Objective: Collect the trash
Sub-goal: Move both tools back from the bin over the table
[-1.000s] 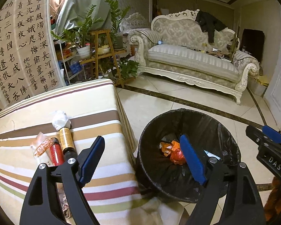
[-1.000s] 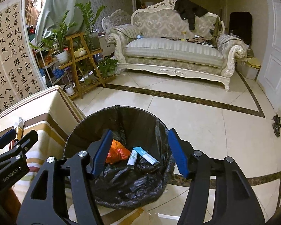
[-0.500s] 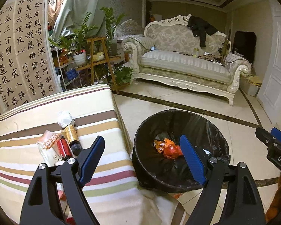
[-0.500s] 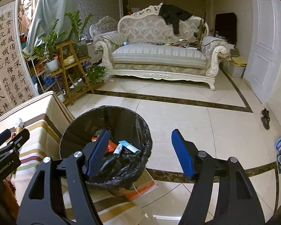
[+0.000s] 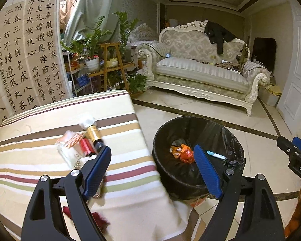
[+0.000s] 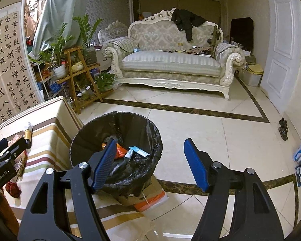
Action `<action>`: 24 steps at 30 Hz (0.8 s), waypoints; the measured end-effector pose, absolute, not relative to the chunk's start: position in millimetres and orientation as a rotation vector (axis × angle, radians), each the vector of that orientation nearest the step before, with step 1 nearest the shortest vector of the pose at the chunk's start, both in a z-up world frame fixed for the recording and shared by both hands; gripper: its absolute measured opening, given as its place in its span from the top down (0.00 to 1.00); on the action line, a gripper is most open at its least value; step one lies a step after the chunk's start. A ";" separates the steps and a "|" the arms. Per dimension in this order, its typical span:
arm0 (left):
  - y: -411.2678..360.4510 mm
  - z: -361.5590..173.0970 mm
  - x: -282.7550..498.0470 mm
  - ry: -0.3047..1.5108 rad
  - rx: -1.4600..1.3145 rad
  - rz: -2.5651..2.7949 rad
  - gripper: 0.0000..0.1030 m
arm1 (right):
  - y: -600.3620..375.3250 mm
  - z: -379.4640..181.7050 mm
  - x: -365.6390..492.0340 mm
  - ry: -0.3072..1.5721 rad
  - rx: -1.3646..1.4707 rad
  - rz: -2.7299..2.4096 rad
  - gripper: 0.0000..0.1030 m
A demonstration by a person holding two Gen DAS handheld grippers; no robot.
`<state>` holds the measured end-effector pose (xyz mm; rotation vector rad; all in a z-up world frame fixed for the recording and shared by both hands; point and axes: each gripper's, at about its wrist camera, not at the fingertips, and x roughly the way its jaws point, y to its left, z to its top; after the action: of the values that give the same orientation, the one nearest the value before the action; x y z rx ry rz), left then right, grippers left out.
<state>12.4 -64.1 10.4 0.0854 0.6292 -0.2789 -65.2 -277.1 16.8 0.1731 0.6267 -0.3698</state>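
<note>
Your left claw [image 5: 152, 169] is wide open and holds nothing — its blue pads [image 5: 207, 171] touch no trash. In the left view, one pad sits low in the middle over the striped table [image 5: 40, 160], the other over the black bin [image 5: 198, 182] at the lower right.

Your right claw [image 6: 148, 163] is open too, a bit less wide, and empty. In the right view, its left pad sits over the bin [image 6: 78, 146] in the lower middle, and its right pad is over the bare floor [image 6: 220, 132].

The trash left on the table is at the middle left of the left view: a gold bottle [image 5: 93, 133], a red bottle [image 5: 85, 146], a white wad [image 5: 86, 121] and a clear wrapper [image 5: 67, 147], all bunched together. In the bin lie an orange wrapper [image 5: 182, 152] and a small blue tube [image 5: 215, 155].
</note>
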 end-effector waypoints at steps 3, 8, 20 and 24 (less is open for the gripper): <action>-56.6 12.3 8.2 0.626 0.079 -0.263 0.21 | -270.7 18.3 -68.8 0.619 0.168 -0.362 0.34; -44.4 11.6 -0.2 0.622 0.069 -0.243 0.21 | -263.4 19.4 -77.7 0.613 0.164 -0.349 0.34; -13.6 4.2 -12.7 0.633 0.044 -0.178 0.20 | -242.0 18.3 -82.4 0.613 0.143 -0.298 0.34; -6.3 2.2 -14.9 0.638 0.038 -0.160 0.20 | -236.4 16.8 -80.0 0.617 0.143 -0.282 0.34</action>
<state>-14.9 -6.3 2.2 0.0383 0.6381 -0.1599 -80.0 -236.4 16.8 0.1428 0.6169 -0.2820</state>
